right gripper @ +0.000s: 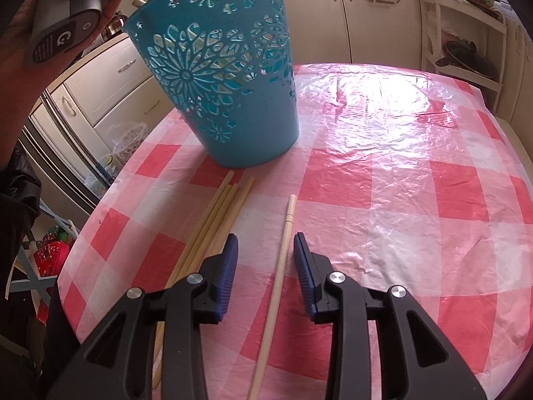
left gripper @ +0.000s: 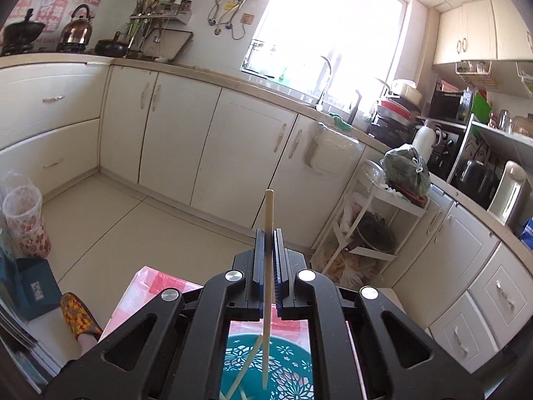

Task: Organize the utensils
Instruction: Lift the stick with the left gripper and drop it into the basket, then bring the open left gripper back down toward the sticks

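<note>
My left gripper (left gripper: 269,233) is shut on a wooden chopstick (left gripper: 268,213) and holds it upright, its lower end inside the teal cut-out basket (left gripper: 293,376), which holds other chopsticks. In the right wrist view the same basket (right gripper: 240,106) stands on the pink checked tablecloth (right gripper: 399,183). My right gripper (right gripper: 266,245) is open and straddles a single chopstick (right gripper: 281,260) lying on the cloth. A bundle of several chopsticks (right gripper: 213,220) lies just left of it. The hand holding the left gripper (right gripper: 66,16) shows above the basket at upper left.
The table's round edge (right gripper: 110,193) falls off to the left, close to the chopstick bundle. Cream kitchen cabinets (left gripper: 173,133) line the far walls. A white wire rack (left gripper: 373,226) with pots stands by the right counter. A slippered foot (left gripper: 80,316) is on the floor beside the table.
</note>
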The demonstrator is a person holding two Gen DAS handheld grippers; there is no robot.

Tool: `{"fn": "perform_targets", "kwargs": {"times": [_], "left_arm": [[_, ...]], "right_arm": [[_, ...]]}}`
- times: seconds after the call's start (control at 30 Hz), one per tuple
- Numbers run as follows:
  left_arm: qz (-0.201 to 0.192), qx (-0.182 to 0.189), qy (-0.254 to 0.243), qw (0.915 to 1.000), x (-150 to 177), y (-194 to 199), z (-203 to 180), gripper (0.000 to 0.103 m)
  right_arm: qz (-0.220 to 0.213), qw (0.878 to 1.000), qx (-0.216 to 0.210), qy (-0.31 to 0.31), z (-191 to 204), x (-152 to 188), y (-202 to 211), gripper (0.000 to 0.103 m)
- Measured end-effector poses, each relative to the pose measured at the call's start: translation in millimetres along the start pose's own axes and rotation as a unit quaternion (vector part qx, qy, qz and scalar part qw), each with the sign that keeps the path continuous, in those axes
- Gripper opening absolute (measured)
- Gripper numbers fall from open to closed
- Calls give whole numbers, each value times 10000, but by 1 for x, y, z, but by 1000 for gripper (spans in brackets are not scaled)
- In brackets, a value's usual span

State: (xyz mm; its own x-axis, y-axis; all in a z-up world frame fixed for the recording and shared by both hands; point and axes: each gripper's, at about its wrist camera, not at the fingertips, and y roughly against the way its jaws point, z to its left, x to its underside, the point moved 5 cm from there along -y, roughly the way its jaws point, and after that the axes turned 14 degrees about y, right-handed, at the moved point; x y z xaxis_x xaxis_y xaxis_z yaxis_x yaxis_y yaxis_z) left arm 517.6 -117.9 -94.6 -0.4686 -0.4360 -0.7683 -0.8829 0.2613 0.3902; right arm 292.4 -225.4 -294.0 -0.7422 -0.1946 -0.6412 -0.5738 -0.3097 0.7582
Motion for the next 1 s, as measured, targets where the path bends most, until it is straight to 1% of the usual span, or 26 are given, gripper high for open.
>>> {"fn": "perform_targets", "kwargs": {"times": [0.23,0.43,0.47,0.5,0.53,0.57,0.6,0.63,0.7,0.77,0.83,0.93,1.0], "left_arm": [[249,-180,-597,9977,26,-2,-8,5],[745,-438,-1036,9909,53,2,-1,6],[750,-496,-1067,9902,55,8,3,10],[744,-545,-1065,9900,56,13,8,20],[720,-595,-1034,9902,56,21,14,26],[646,-655,-977,9910,55,30,22,43],[486,-737,-902,9920,53,45,33,56],[366,-809,-860,9923,52,55,41,61],[84,-1056,-723,9917,52,80,66,78],[-39,-1269,-509,9906,57,99,94,85],[62,-1462,-311,9887,70,109,124,86],[514,-1858,-227,9810,103,104,169,86],[764,-1952,-183,9776,119,100,187,86]], "right_arm": [[-1,10000,-11,5,1,0,0,37],[-2,10000,-11,3,1,0,0,37],[-3,10000,-14,0,0,0,0,37],[-3,10000,-12,0,1,0,0,37],[-4,10000,-15,-3,1,-1,0,37],[-5,10000,-18,-5,1,-1,0,37],[-7,10000,-20,-8,1,-1,0,37],[-8,10000,-21,-12,1,-1,0,37],[-11,10000,-14,-16,1,-1,0,37],[-6,10000,53,-17,1,-1,0,36],[7,9999,127,-14,1,-1,0,33],[31,9997,241,29,2,0,0,30],[47,9995,301,64,3,0,-2,29]]}}
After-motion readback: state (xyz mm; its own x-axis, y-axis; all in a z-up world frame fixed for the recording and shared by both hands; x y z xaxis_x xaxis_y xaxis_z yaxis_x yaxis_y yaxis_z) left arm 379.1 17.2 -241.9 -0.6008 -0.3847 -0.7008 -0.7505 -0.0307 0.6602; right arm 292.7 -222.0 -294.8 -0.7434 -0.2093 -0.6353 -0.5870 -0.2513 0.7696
